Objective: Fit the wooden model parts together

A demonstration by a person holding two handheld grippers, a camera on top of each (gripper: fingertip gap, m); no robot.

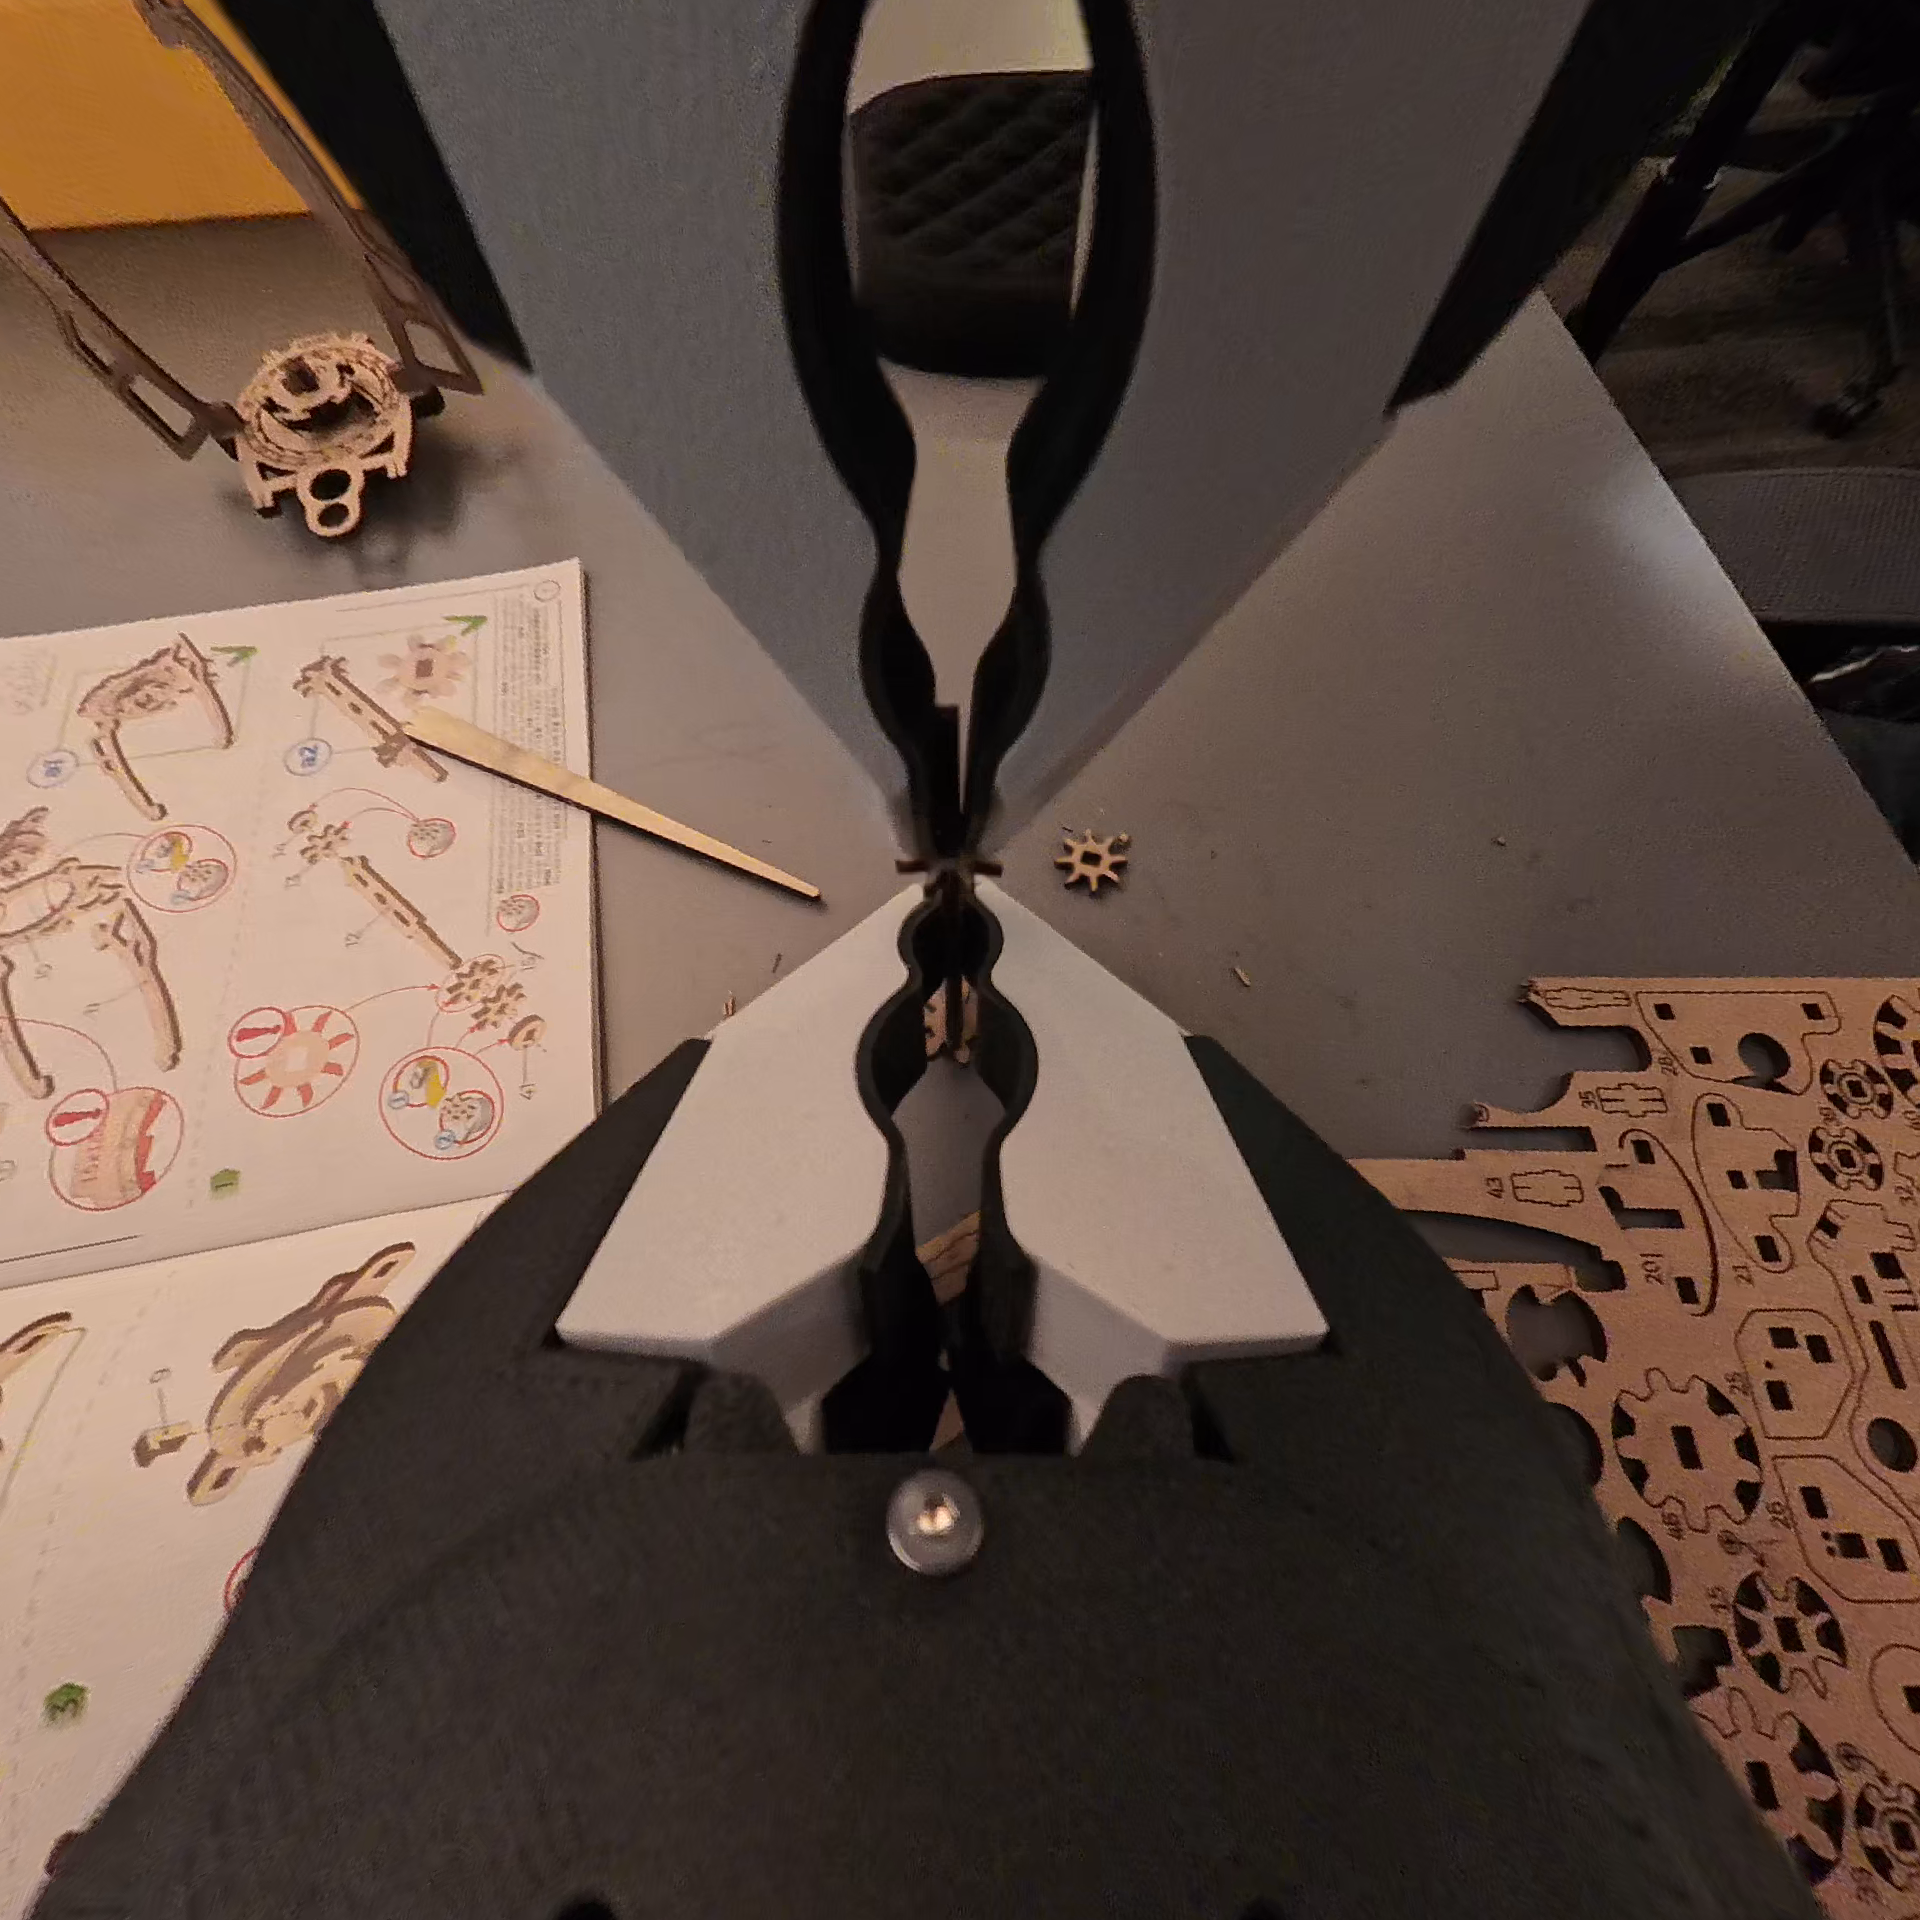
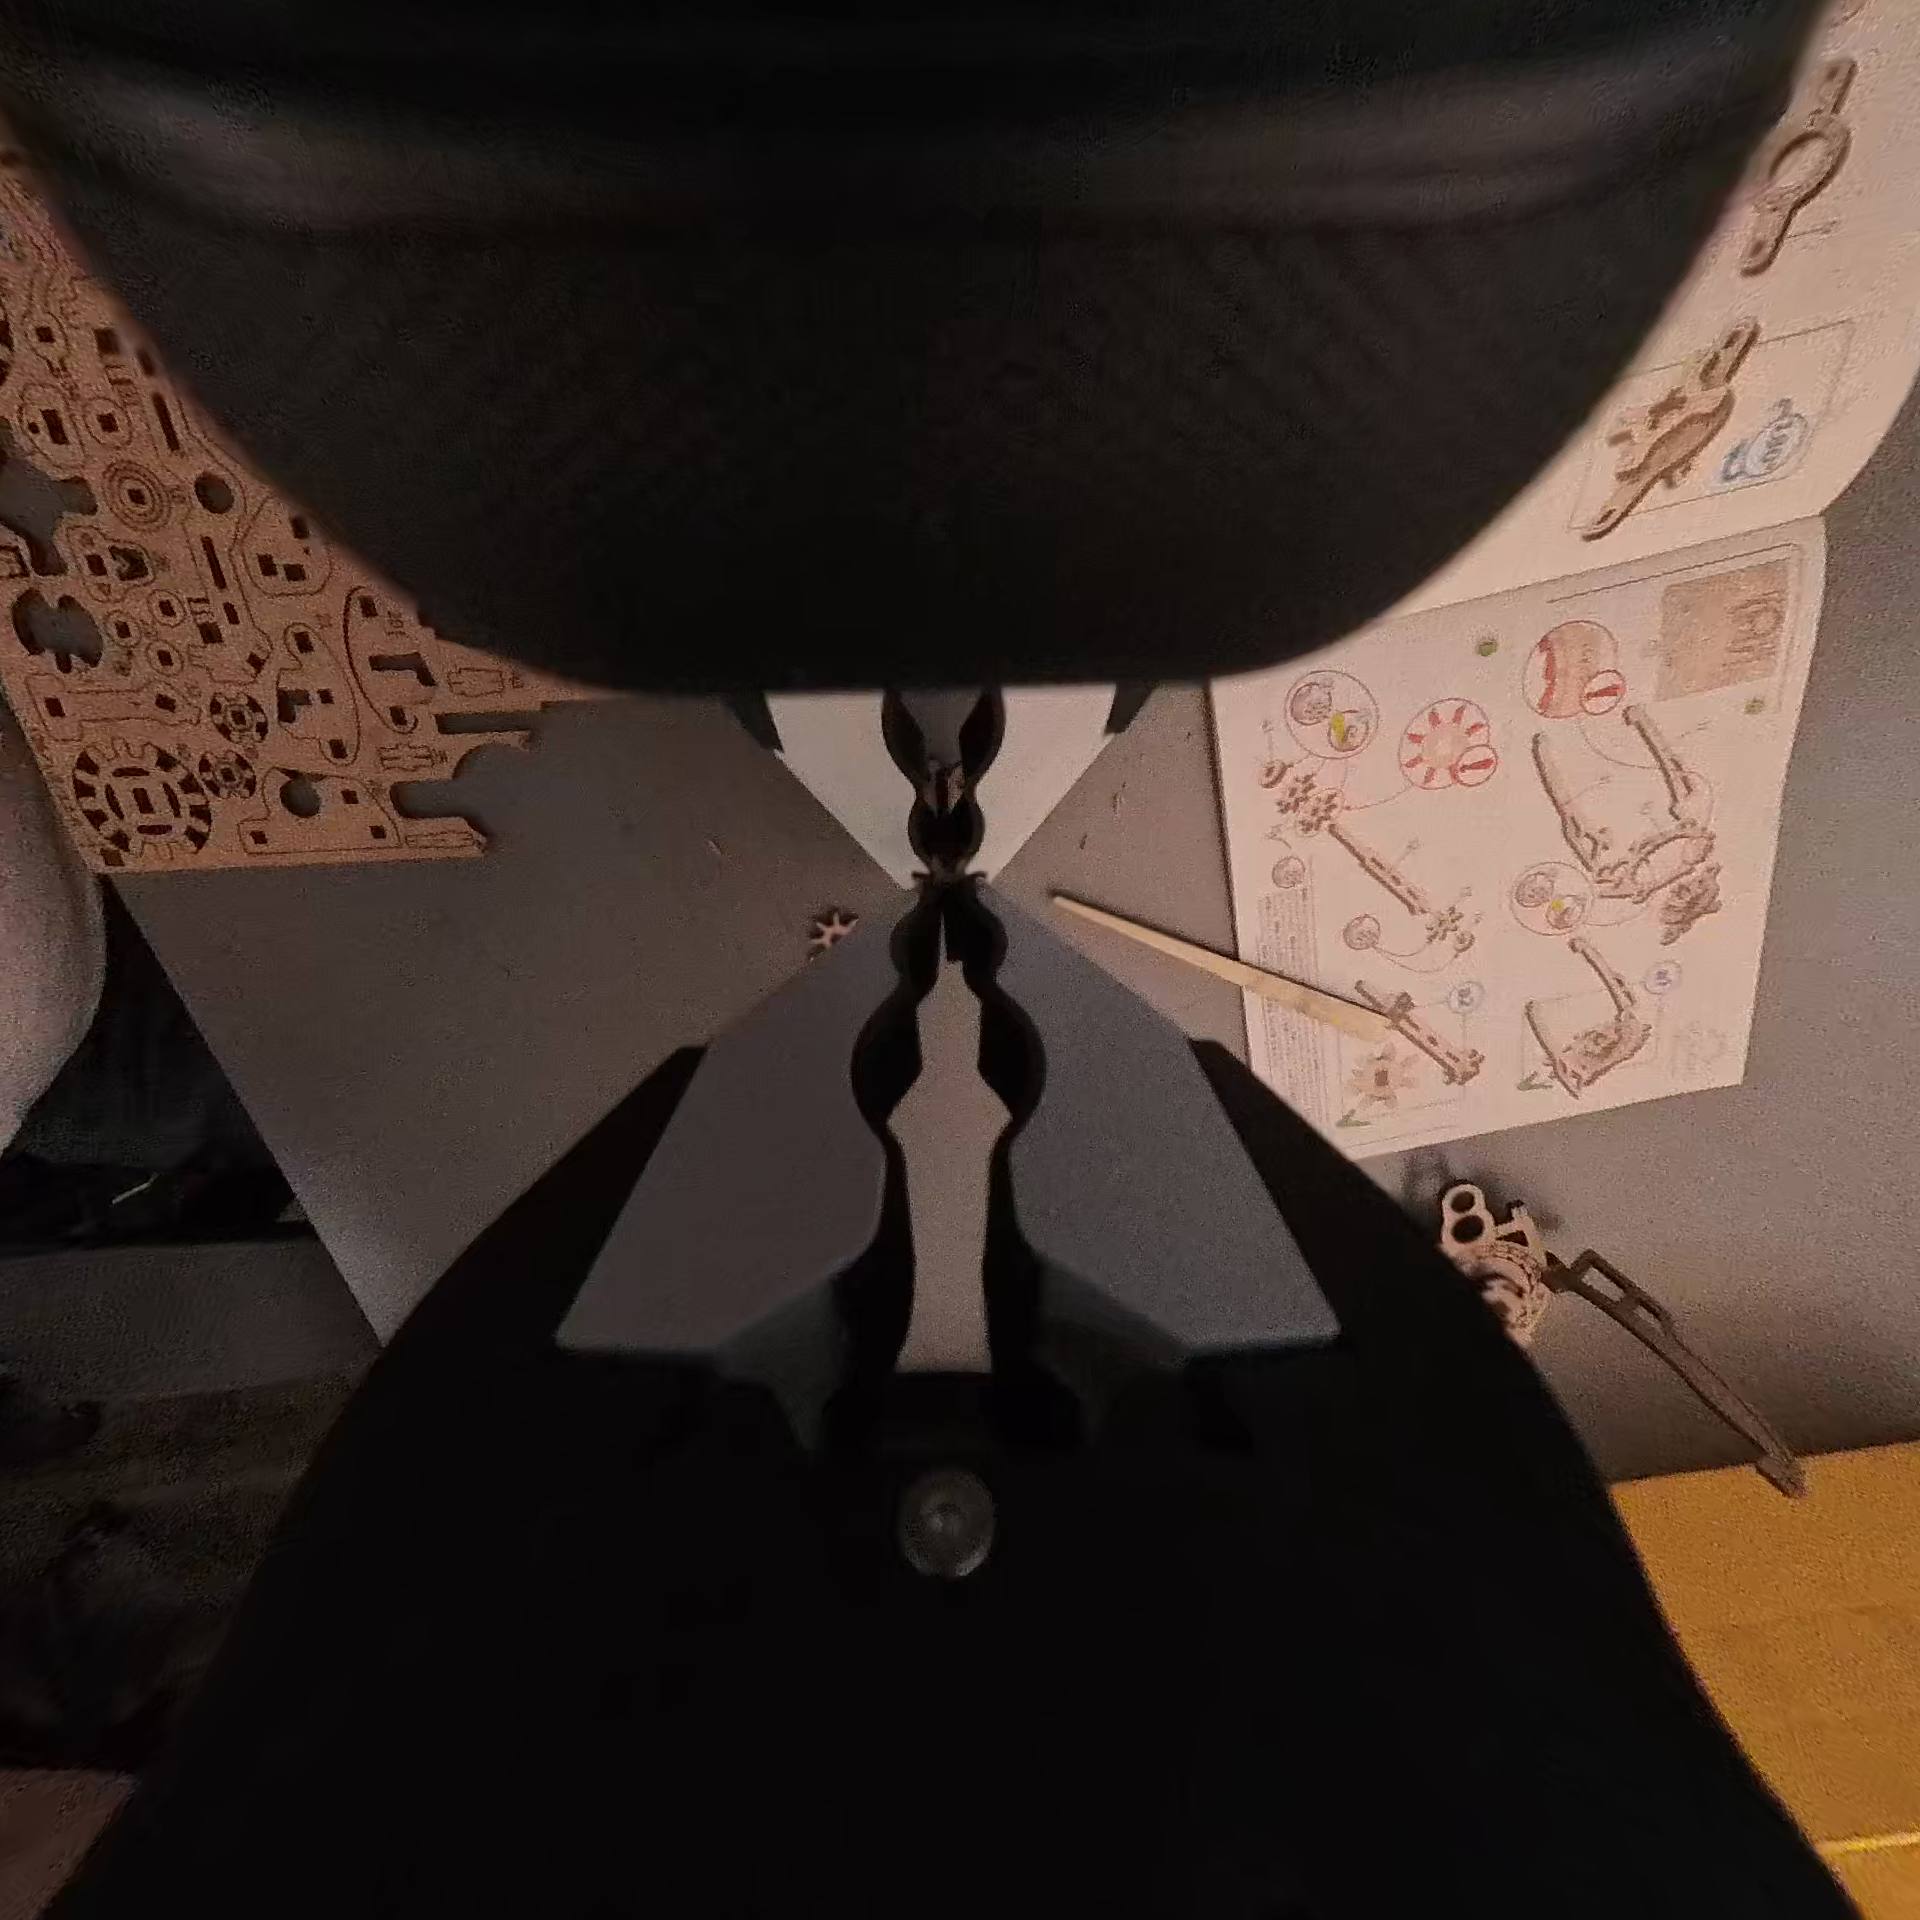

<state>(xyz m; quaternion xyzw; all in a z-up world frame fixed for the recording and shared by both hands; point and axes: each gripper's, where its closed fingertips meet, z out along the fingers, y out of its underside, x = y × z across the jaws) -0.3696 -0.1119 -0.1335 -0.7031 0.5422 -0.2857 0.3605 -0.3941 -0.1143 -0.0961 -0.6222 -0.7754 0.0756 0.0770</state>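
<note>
Wooden model parts (image 1: 943,871) meet tip to tip in mid-air above the grey surface (image 1: 1351,727), so slot and tab can align. Left hand-held gripper (image 1: 945,909) and right hand-held gripper (image 2: 948,906), facing each other, each pinch a thin piece edge-on. The pieces' long axis apparently runs along the fingers; a small crosspiece lies square to it.

An office-like hobby workspace: grey counter (image 1: 1403,727) with instruction booklet (image 1: 291,883) lower left, office chair (image 1: 971,218) top centre.
</note>
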